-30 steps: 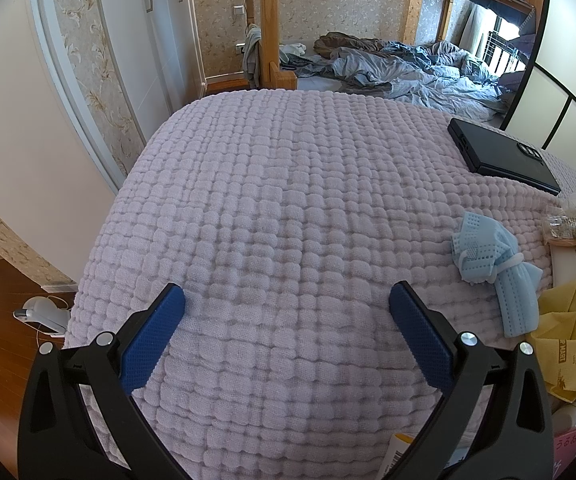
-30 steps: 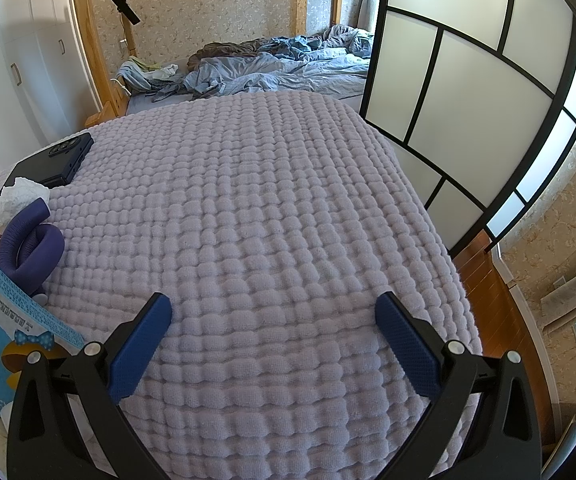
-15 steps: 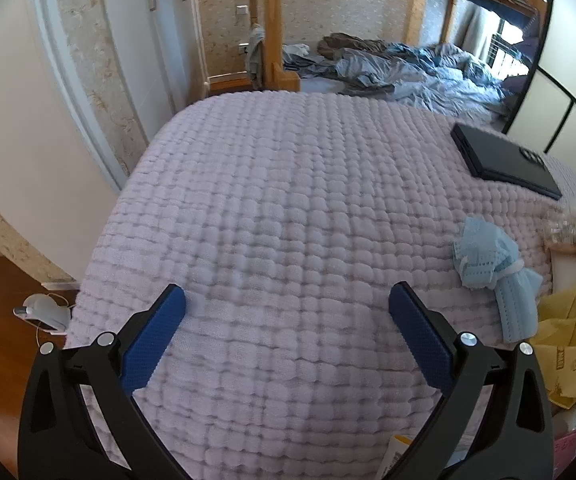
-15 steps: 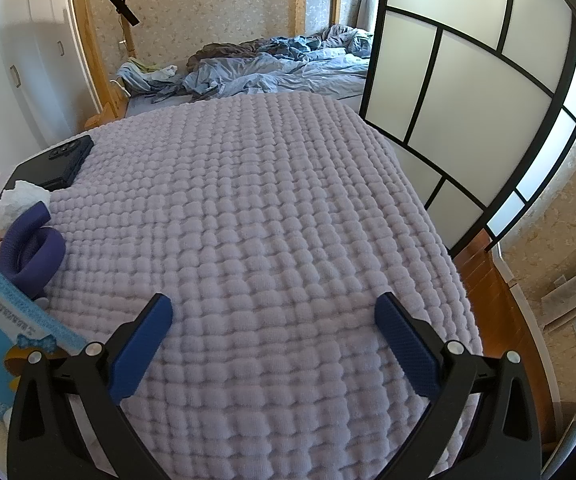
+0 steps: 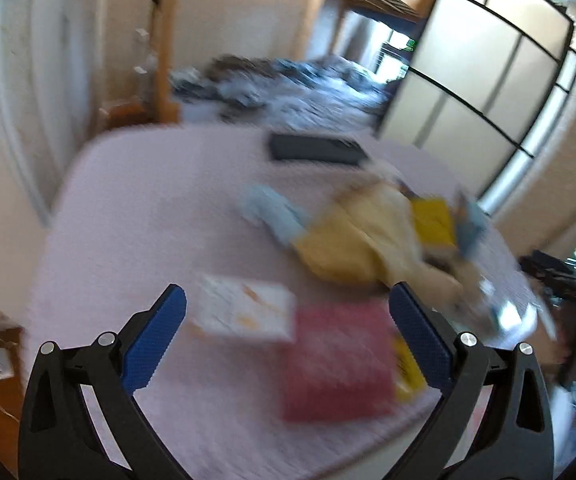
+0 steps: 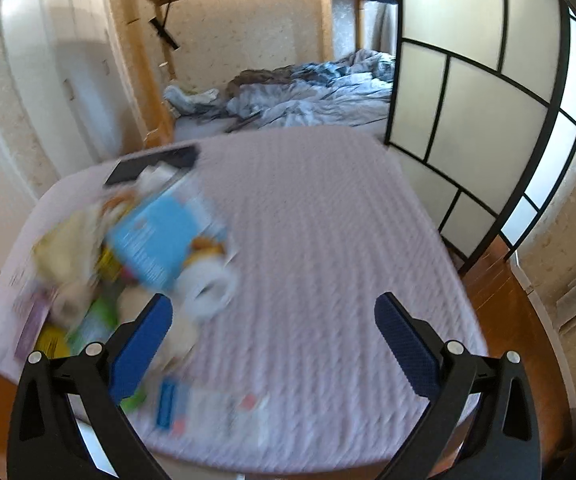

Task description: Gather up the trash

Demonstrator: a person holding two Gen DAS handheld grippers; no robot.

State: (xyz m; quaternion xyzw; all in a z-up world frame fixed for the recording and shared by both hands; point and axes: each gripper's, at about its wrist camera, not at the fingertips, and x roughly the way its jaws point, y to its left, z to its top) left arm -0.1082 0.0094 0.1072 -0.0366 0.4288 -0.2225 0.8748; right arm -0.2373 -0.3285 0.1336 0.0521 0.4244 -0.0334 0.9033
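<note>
Both views are blurred by motion. Trash lies scattered on a lilac quilted bed (image 5: 135, 208). In the left wrist view I see a white box (image 5: 245, 312), a red packet (image 5: 336, 360), a yellow bag (image 5: 352, 240) and a crumpled blue face mask (image 5: 275, 212). My left gripper (image 5: 288, 340) is open above the white box and red packet, holding nothing. In the right wrist view a blue carton (image 6: 163, 236), a white tape roll (image 6: 207, 288) and a flat white wrapper (image 6: 211, 404) lie at the left. My right gripper (image 6: 273, 344) is open and empty over the bed (image 6: 328, 240).
A black flat case (image 5: 316, 148) lies at the bed's far side, also the black case (image 6: 151, 164) in the right view. A paned screen (image 6: 468, 120) stands to the right, an unmade bunk bed (image 6: 308, 96) behind. Wood floor (image 6: 500, 292) borders the bed.
Both grippers have pulled back and up from the bed, so the whole trash pile has come into view. Both stay open and empty.
</note>
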